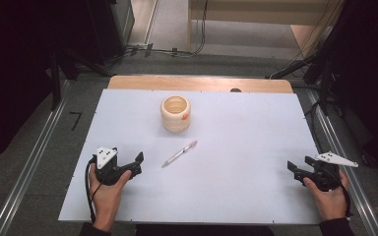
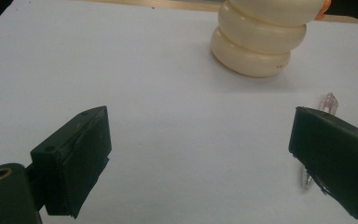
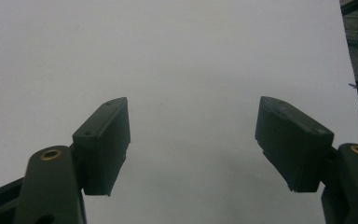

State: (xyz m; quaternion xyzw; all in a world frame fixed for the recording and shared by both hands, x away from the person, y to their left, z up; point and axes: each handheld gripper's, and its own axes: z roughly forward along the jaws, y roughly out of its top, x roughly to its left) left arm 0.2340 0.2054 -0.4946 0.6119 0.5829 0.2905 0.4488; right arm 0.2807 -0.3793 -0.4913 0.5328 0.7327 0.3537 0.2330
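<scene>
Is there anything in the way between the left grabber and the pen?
No, nothing visible. Bare white table lies between the open left gripper and the pen. The cream cup stands farther back, off that path.

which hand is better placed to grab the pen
Left. The left claw sits open close to the pen, whose tip shows beside its jaw; the right claw is far across the table.

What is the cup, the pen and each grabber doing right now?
Cup: upright, empty as far as its inside shows.
Pen: lying flat on the table, untouched.
Left hand-held gripper: open, holding nothing.
Right hand-held gripper: open, holding nothing.
</scene>
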